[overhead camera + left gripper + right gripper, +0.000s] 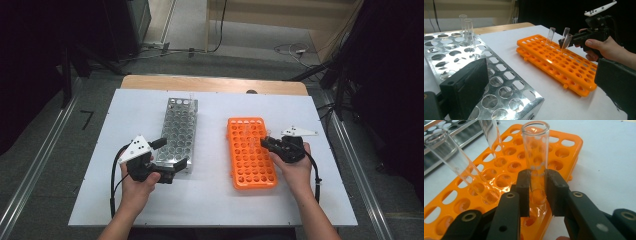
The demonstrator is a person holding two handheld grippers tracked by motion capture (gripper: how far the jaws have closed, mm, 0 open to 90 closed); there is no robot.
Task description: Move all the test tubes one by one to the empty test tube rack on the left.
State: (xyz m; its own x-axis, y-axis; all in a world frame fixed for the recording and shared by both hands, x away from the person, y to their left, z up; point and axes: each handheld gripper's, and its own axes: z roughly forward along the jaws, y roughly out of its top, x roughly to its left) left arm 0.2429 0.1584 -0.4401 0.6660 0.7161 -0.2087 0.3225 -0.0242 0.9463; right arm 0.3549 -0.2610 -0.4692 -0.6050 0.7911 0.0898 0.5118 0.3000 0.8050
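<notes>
My right gripper (537, 192) is shut on a clear test tube (535, 150) that stands upright in a hole near the right edge of the orange rack (564, 152). The same grip appears from the side, the right gripper (565, 42) pinching the tube (567, 40) low on its wall. Two more tubes (551, 35) stand tilted in the orange rack (554, 65) close by. My left gripper (169, 156) is open, its jaws spread around the near right corner of the metal rack (177, 130). Two tubes (465, 25) stand at that rack's far end.
Both racks lie lengthwise on a white board (210, 200) on a wooden table. The orange rack (252, 170) sits right of the metal one with a bare strip between them. A person's hands hold both grippers near the front; cables trail toward the near edge.
</notes>
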